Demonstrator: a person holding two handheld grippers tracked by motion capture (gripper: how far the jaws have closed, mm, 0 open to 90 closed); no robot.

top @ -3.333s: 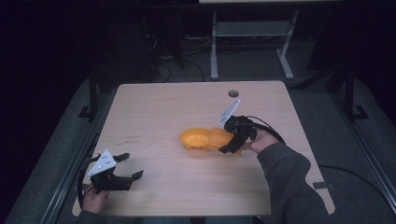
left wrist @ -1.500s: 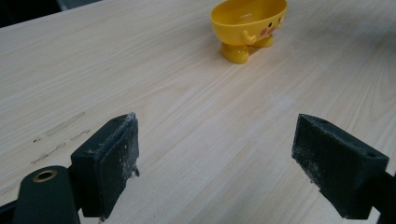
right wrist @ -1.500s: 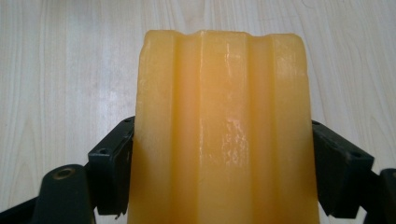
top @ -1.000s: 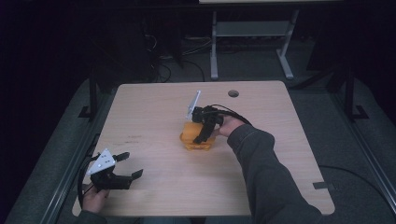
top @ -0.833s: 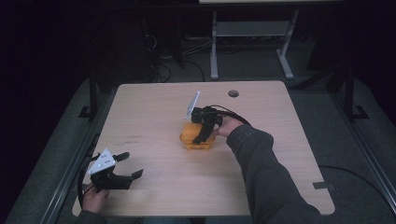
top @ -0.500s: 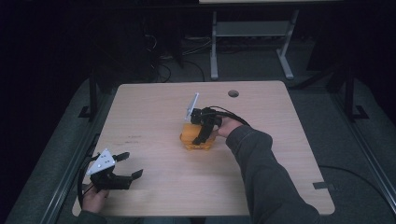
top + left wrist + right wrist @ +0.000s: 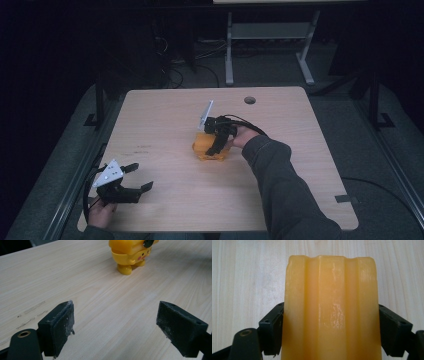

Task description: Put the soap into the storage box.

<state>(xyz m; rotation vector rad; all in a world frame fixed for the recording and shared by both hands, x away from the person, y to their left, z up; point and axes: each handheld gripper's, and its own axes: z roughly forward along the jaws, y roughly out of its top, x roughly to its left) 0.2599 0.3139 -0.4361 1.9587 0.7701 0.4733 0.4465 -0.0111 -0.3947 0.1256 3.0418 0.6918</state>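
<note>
- Yellow toy figure (image 7: pixel 209 148) stands upright near the table's centre, feet on the wood, pink cheek spots showing.
- Glossy ridged top, clamped at three and nine o'clock by the right gripper (image 7: pixel 218 141).

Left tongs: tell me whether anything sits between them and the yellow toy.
Nothing visible does. The left tongs stand open near the table's front left corner, and only bare wood lies between them and the yellow toy, which the right tongs hold mid-table.
</note>
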